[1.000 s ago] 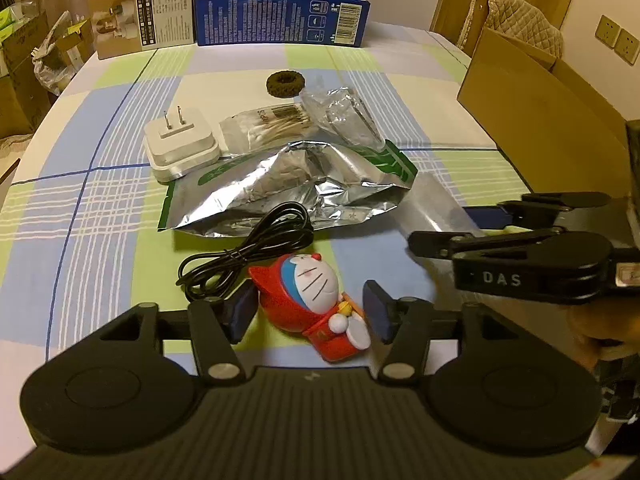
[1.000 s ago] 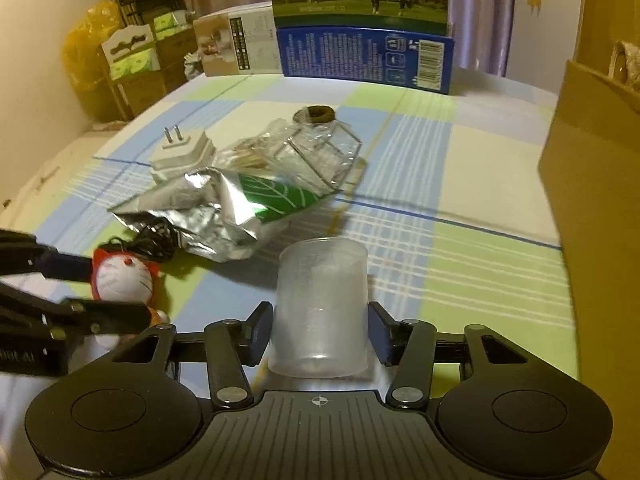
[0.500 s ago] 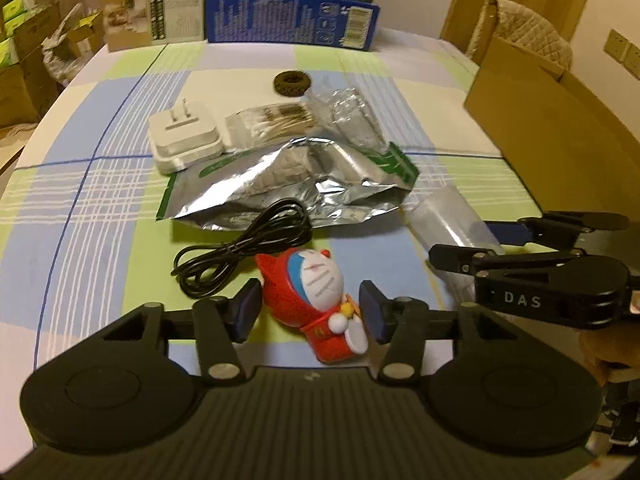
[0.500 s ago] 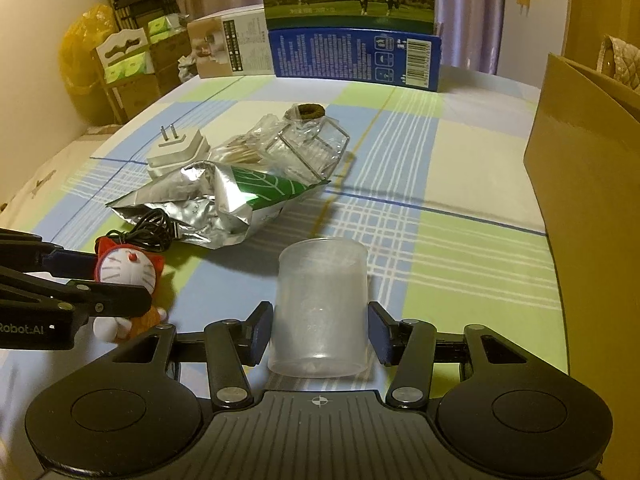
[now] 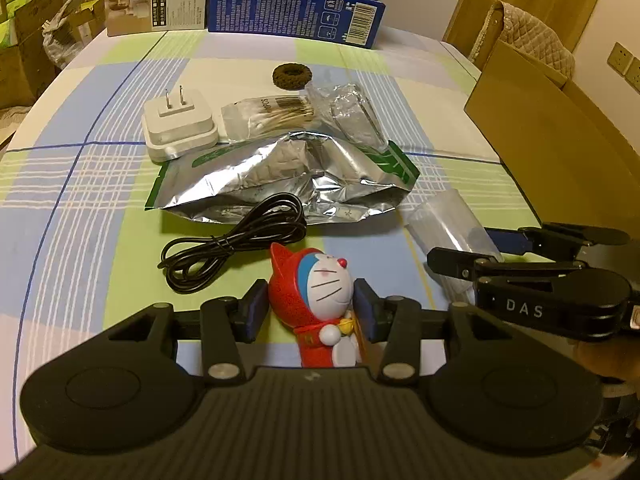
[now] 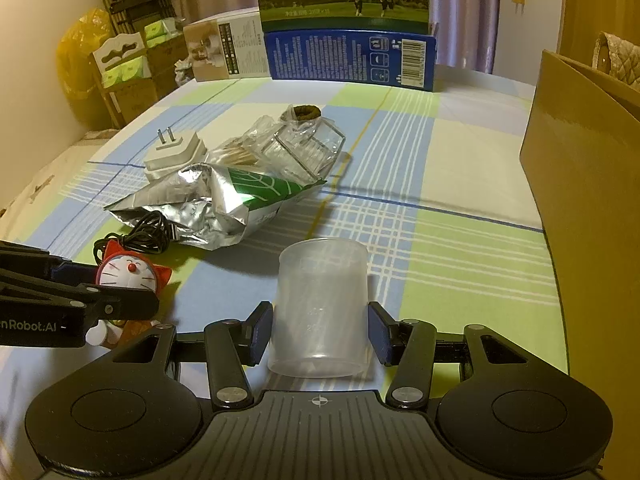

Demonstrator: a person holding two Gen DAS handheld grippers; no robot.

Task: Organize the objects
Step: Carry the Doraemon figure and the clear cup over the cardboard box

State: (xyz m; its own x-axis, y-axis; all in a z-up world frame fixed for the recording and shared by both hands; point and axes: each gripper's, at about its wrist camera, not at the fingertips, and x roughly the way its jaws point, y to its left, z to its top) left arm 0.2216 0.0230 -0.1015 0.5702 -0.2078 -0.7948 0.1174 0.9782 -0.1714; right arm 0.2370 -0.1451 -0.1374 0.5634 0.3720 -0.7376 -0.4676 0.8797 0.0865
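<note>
Left wrist view: the left claw (image 5: 310, 310) is closing around a cat toy (image 5: 318, 294) standing near the near edge of the checked table (image 5: 80, 200), its pads already at the toy's sides. Just beyond lie a black cable (image 5: 240, 244), a foil bag (image 5: 288, 178), a white plug (image 5: 178, 124), a swab pack (image 5: 272, 114) and a dark ring (image 5: 292, 76). A cardboard box (image 5: 560, 136) stands at right.

Right wrist view: the right claw (image 6: 318, 332) pinches a clear cup (image 6: 320, 308), mouth facing away, above the table. The toy sits at near left, held in the left claw's fingers (image 6: 120, 304). A milk carton (image 6: 348, 20) stands at the far edge.
</note>
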